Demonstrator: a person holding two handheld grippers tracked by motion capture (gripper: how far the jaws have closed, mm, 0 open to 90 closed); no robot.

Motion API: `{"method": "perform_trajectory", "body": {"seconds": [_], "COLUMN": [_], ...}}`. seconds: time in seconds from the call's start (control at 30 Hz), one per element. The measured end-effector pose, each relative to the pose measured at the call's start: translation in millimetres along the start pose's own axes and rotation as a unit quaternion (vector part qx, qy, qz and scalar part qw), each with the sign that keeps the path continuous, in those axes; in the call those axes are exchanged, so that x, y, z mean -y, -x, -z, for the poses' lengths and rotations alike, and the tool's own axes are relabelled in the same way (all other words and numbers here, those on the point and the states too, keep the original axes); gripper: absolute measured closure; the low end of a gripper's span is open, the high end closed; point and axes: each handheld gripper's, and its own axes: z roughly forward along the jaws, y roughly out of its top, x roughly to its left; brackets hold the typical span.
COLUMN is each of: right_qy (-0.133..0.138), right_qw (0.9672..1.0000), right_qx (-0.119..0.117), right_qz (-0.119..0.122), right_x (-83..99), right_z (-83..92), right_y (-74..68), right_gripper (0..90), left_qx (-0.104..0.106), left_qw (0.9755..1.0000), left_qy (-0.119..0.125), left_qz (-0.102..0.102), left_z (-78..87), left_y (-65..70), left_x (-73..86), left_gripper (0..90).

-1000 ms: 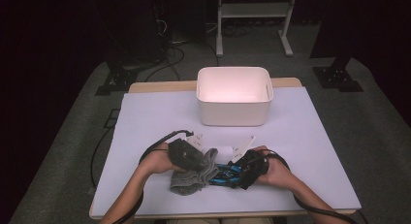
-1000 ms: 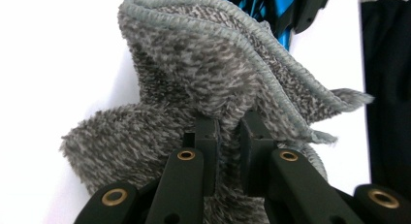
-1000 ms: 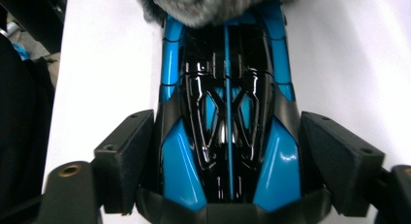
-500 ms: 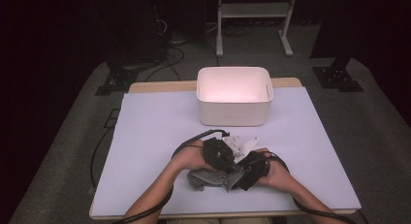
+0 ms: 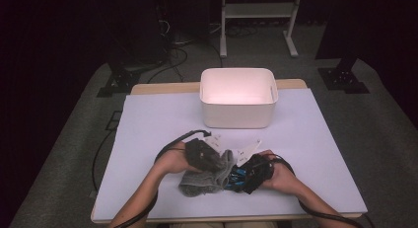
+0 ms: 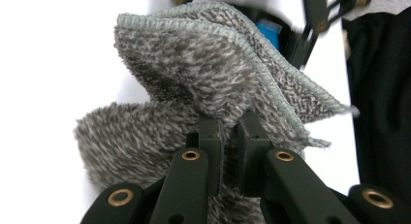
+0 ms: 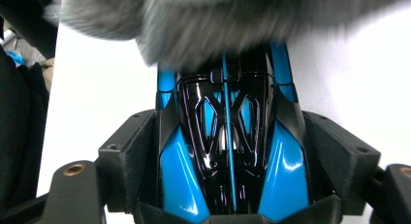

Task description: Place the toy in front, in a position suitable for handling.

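A grey fluffy cloth (image 6: 208, 73) is pinched between the jaws of my left gripper (image 6: 230, 124), which is shut on it. In the high view the cloth (image 5: 204, 181) lies bunched at the table's front, under the left gripper (image 5: 223, 164). Beside it, my right gripper (image 5: 240, 176) is shut on a glossy blue and black toy car (image 5: 235, 173). In the right gripper view the toy car (image 7: 228, 151) sits nose-away between the jaws of the right gripper (image 7: 230, 136), which have just closed a little on it. The cloth (image 7: 194, 20) covers its far end.
A white open bin (image 5: 238, 114) stands behind the hands at the middle of the white-covered table (image 5: 148, 134). Black cables trail from both grippers toward the front edge. Dark floor, stands and cables surround the table.
The left gripper swept right with the cloth over the toy car, then came back left. The cloth now lies bunched left of the car. The right hand stayed put.
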Motion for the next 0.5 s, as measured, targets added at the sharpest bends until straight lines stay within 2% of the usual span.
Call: {"method": "perform_trajectory", "body": {"seconds": [0.13,0.33,0.5], "right_qy": [-0.008,-0.017,-0.019], "right_qw": [0.9999,0.9998,0.9998], "right_qx": [-0.002,-0.005,-0.005], "right_qz": [0.006,0.004,0.0], "right_x": [-0.1,1.9,7.9], "right_z": [1.5,5.1,11.1], "right_y": [1.2,2.2,3.7], "right_gripper": [23.2,23.3,23.3], "left_qx": [-0.017,-0.032,-0.043], "left_qw": [0.9997,0.9983,0.9969], "left_qy": [0.0,0.018,0.018], "left_qz": [0.018,0.046,0.064], "left_z": [15.2,37.5,47.5], "left_y": [0.2,2.5,3.7], "left_x": [21.3,51.0,71.3], "left_gripper": [83.6,83.6,83.6]}}
